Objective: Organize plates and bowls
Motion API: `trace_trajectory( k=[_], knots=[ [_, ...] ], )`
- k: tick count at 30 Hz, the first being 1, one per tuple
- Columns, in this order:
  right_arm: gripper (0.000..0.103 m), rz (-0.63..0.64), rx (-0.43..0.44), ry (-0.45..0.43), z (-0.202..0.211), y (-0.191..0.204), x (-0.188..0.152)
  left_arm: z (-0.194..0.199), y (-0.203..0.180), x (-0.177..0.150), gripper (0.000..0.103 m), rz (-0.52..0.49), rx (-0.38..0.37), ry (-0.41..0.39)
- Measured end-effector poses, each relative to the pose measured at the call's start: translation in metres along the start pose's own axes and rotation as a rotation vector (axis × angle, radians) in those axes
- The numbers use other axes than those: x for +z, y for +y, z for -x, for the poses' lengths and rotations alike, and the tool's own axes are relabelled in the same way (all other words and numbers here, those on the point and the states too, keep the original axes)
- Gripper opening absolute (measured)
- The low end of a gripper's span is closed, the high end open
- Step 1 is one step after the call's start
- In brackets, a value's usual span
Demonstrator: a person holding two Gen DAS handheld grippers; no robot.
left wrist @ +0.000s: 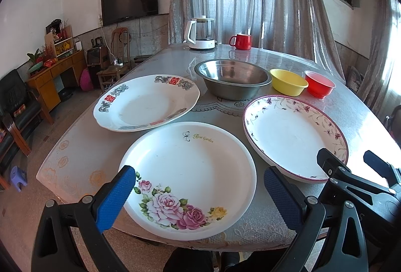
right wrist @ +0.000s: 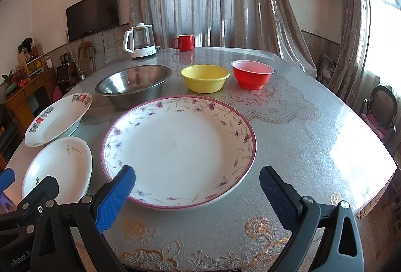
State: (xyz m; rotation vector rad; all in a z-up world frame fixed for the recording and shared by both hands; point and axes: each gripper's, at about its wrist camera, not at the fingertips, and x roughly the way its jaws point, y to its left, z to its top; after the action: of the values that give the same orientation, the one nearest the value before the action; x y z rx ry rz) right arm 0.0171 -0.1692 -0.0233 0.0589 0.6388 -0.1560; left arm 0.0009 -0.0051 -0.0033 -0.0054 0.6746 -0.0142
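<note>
The rose-printed white plate [left wrist: 188, 179] is shown whole only in the left wrist view, at the near edge of the grey lace-patterned surface [left wrist: 220, 106], while the right wrist view cuts it off at the left. The round white plate with a purple floral rim [right wrist: 179, 151] is seen complete only in the right wrist view. Behind the plates, a white plate with red characters [left wrist: 146, 102], a wide steel bowl [left wrist: 233, 81], a yellow plastic bowl [left wrist: 288, 82] and a red plastic bowl [left wrist: 319, 84] are set apart from each other, near a white kettle [left wrist: 200, 33] and a red mug [left wrist: 240, 41]. The left gripper [left wrist: 199, 194] is held with its blue-padded fingers [left wrist: 115, 196] spread wide over the rose plate, nothing being gripped. The right gripper [right wrist: 198, 193] is likewise spread wide before the purple-rimmed plate, empty.
</note>
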Motion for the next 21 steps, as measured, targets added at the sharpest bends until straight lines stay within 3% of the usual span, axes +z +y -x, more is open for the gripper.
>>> trace_trajectory(
  k=[6,10,13,19,21],
  knots=[
    [0.100,-0.012,0.093,0.005,-0.003,-0.011,0.004,-0.007,0.001,0.005,0.103,0.002,-0.104,0.044],
    [0.100,-0.080,0.155,0.029,-0.008,-0.037,0.010,-0.017,0.006,0.015,0.103,0.021,-0.182,0.101],
    [0.094,-0.134,0.182,0.048,-0.013,-0.059,0.014,-0.021,0.008,0.027,0.103,0.041,-0.216,0.112],
    [0.068,-0.207,0.189,0.092,-0.026,-0.092,0.018,-0.030,-0.005,0.056,0.101,-0.020,-0.280,0.097],
    [0.057,-0.213,0.194,0.110,-0.031,-0.097,0.019,-0.039,-0.010,0.064,0.092,-0.039,-0.297,0.112]
  ],
)
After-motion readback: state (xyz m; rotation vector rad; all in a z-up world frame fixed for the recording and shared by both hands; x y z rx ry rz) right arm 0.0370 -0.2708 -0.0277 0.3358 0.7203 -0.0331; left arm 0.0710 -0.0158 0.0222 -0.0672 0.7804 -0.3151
